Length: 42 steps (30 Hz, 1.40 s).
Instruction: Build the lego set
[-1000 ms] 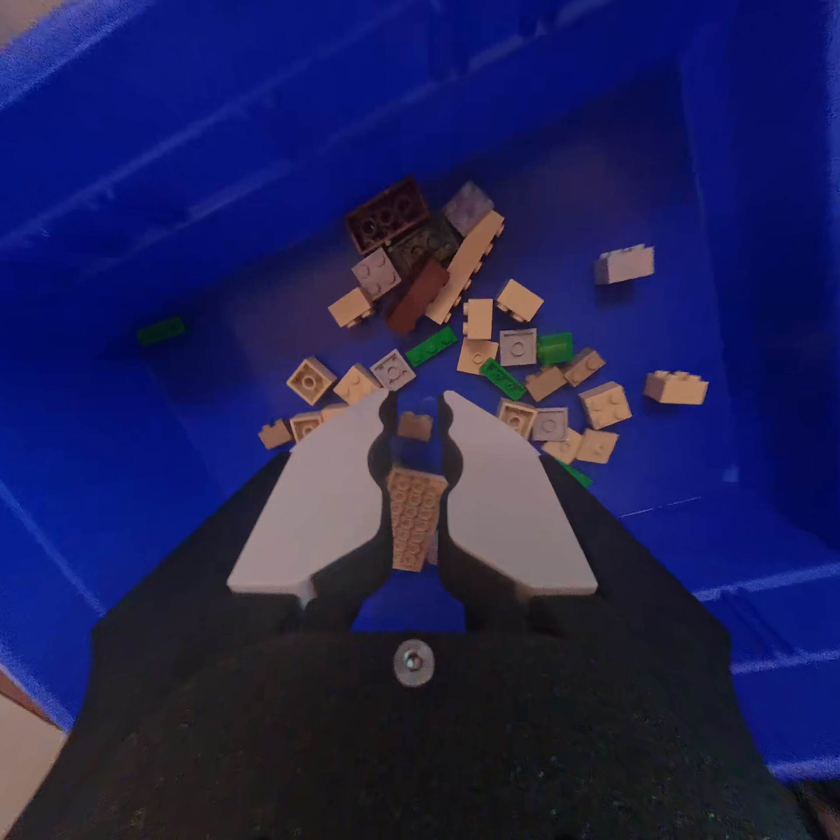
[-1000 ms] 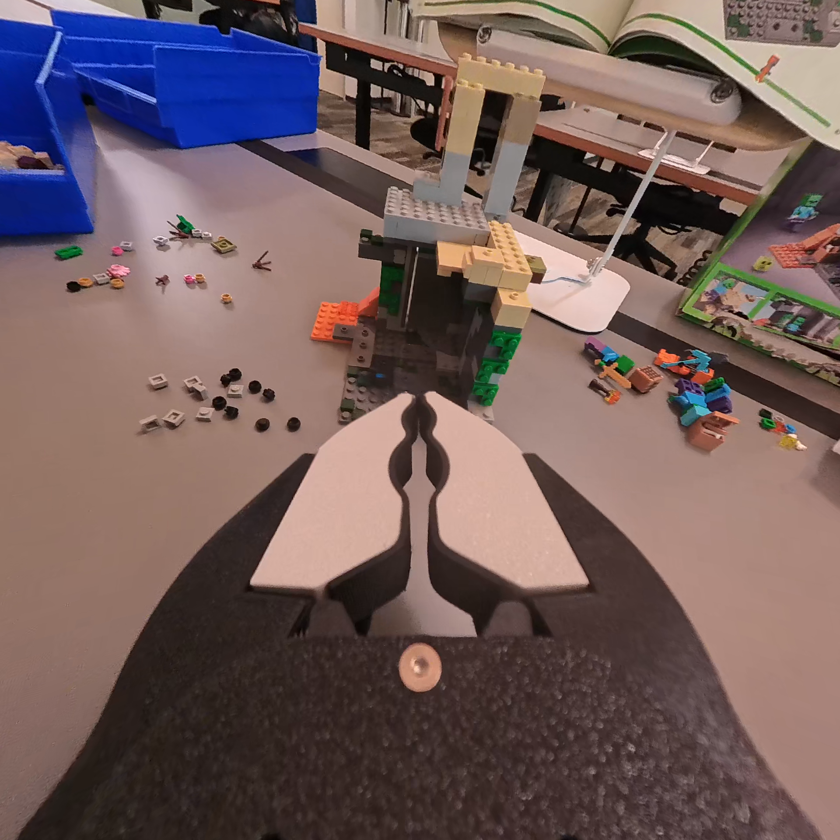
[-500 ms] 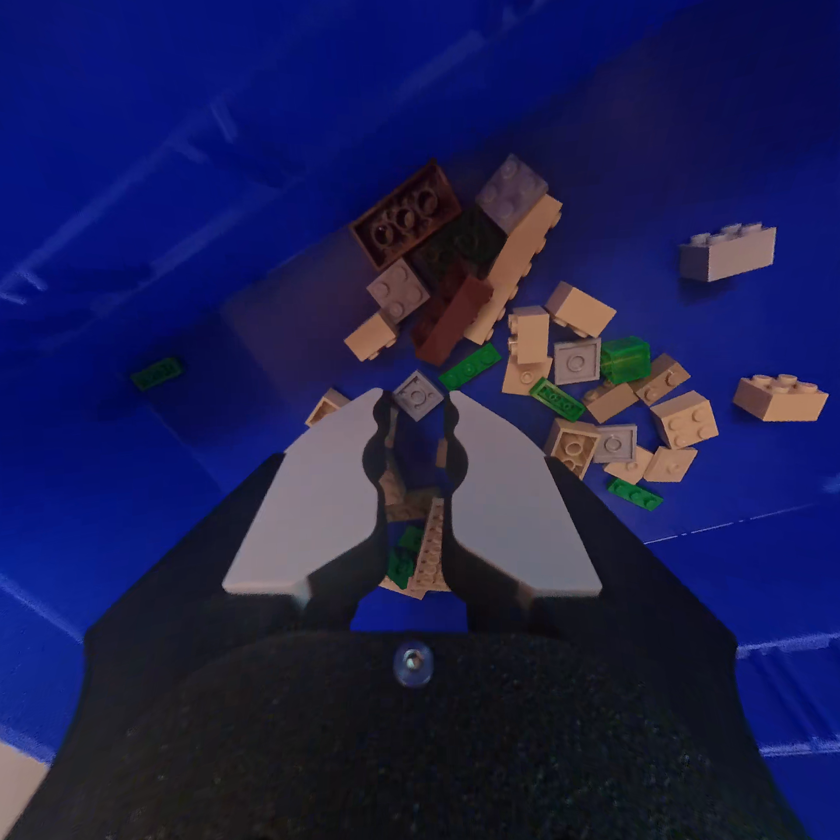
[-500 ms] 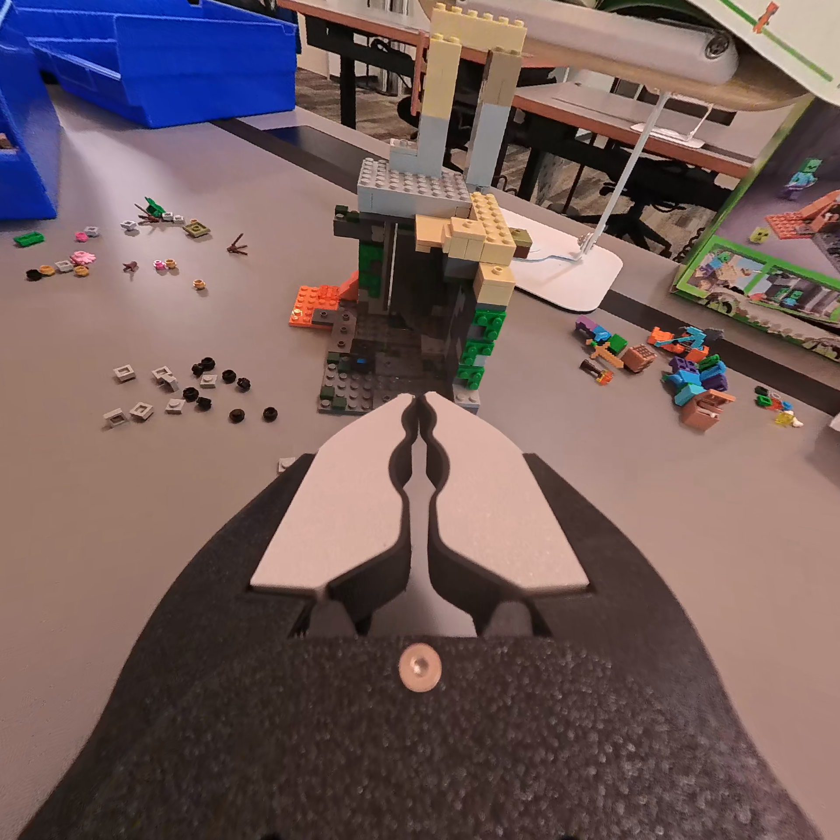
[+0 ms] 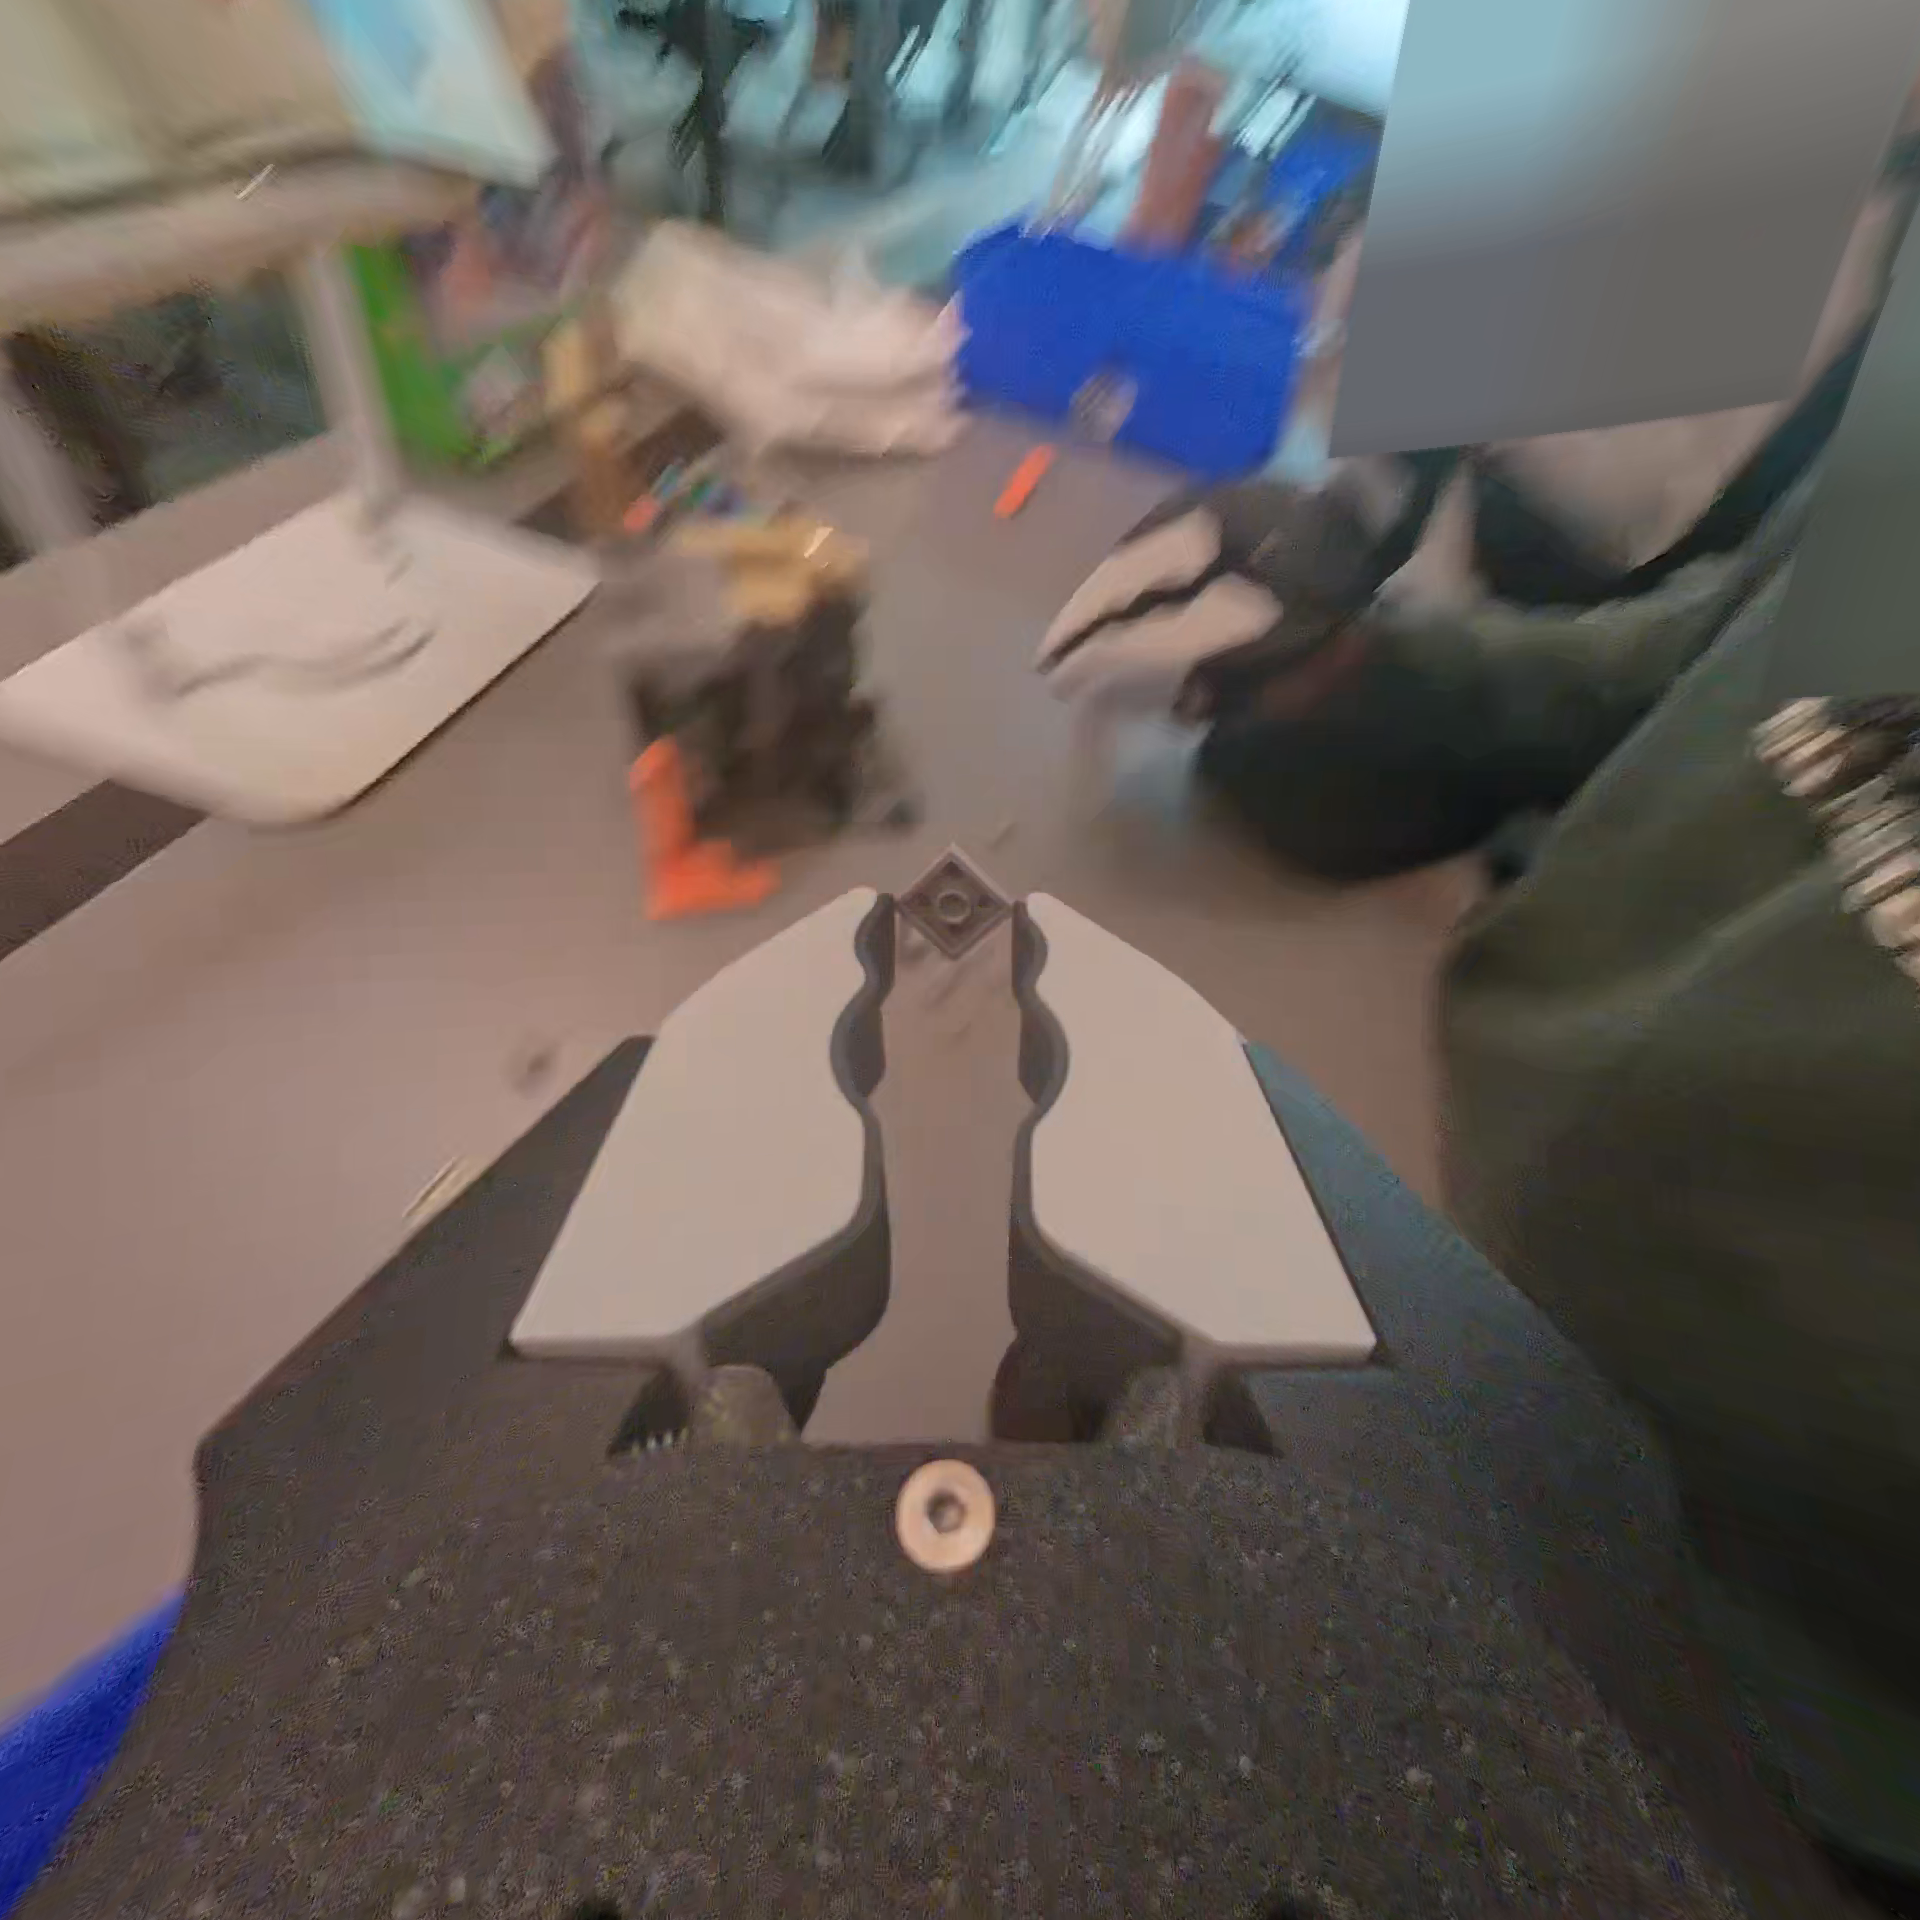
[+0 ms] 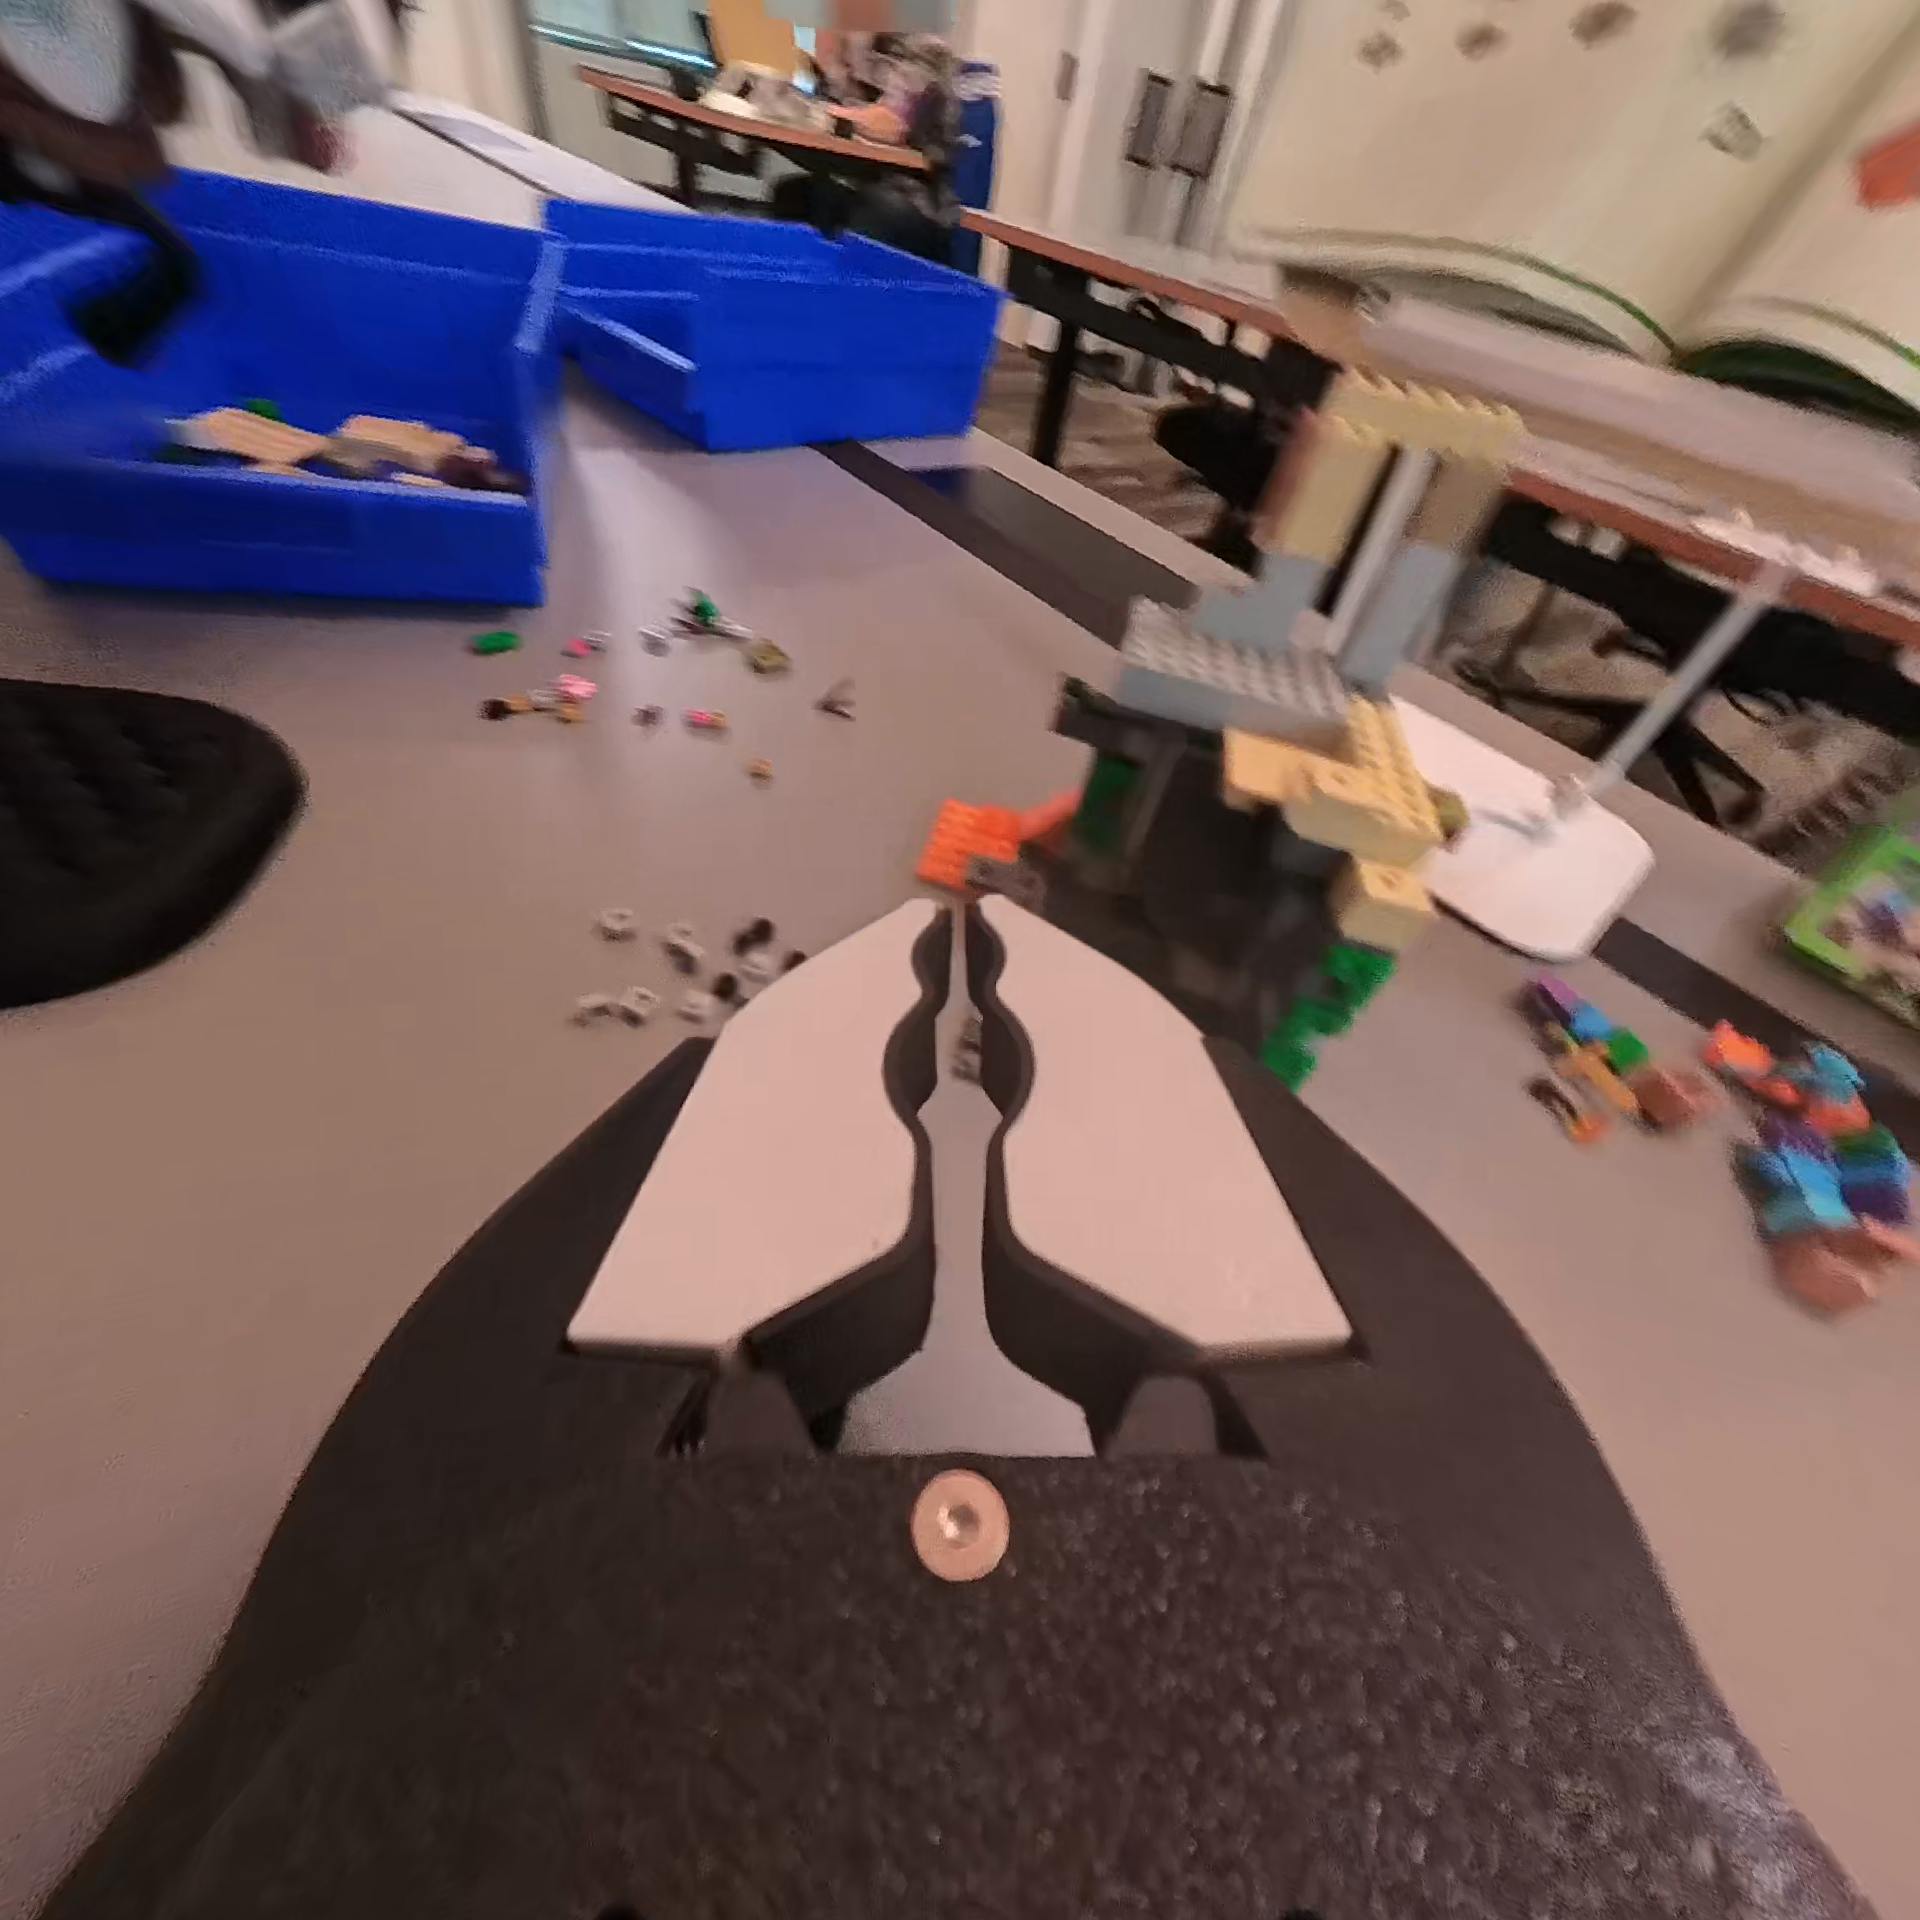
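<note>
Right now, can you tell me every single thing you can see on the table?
Small square plate: one, grey, one stud, pinched by its corners between the left gripper's fingertips.
Brick tower: one, dark with tan, grey and green bricks, standing mid-table.
Orange plate: one, at the tower's foot.
Bins: at least two, blue, at the far left; the near one holds tan bricks.
Tiny pieces: a scatter, grey and black, left of the right gripper's tips.
Small coloured bits: pink, green, brown, nearer the bins.
Colourful pieces: a pile, right of the tower.
White stand base: one, behind the tower.
Green box: one, right edge.
Table: grey.
Left gripper: holding the plate.
Right gripper: shut, nothing in it.
</note>
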Available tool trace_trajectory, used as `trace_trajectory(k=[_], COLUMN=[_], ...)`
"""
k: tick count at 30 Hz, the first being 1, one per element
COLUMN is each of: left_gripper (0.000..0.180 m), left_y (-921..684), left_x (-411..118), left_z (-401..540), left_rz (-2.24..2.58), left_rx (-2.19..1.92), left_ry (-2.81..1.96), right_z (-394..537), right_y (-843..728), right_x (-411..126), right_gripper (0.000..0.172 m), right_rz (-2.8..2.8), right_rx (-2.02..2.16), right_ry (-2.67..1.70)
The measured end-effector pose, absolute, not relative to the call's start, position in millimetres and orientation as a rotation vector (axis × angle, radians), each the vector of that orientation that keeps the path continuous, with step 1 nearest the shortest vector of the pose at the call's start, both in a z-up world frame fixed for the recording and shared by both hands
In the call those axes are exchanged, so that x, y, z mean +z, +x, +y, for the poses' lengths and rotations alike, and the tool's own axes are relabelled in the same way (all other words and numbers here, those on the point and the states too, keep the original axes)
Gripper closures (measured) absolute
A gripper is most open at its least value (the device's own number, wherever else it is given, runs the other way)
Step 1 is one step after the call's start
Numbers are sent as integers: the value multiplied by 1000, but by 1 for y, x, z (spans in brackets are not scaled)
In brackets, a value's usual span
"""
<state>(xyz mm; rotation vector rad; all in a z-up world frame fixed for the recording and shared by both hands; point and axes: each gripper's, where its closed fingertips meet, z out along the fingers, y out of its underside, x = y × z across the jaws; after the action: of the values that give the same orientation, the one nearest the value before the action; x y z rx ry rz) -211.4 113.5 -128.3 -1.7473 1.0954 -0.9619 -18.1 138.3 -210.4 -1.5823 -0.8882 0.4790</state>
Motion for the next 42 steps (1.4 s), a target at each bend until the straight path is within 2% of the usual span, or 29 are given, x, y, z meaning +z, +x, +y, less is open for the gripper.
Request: trace_trajectory(k=[3,8,11,14,16,20,25,29,42], left_gripper=[160,160,160,160,160,160,158,159,160], left_y=[-141,-65,-39,-28,-25,-27,-63,-95,-179], left_x=[-113,-122,-131,-136,-141,-158,-180,-179,-169], left_z=[87,72,68,65,64,71,93,96,88], left_rz=[1058,973,972,988,1013,1051,1095,1058,935], left_rx=[-1302,-1679,-1762,-1809,-1795,-1659,-1225,-1052,-773], left_ry=[-1532,-1376,-1367,-1381,-1402,-1506,-1652,-1676,-1720], right_z=[113,80,73,72,74,76,106,124,123], right_y=[-45,-60,-54,-48,-43,-39,-10,7,7], right_x=[-190,-147,-137,-142,-144,-164,-241,-291,-306], right_gripper=[165,149,143,143,153,155,154,154,151], right_rz=[-1037,-1190,-1253,-1325,-1334,-1445,-1815,-1999,-2075], right_rx=[535,493,429,371,336,352,199,85,238], right_ry=[-1435,-1166,-1104,-1094,-1091,-1168,-1489,-1648,-1812])
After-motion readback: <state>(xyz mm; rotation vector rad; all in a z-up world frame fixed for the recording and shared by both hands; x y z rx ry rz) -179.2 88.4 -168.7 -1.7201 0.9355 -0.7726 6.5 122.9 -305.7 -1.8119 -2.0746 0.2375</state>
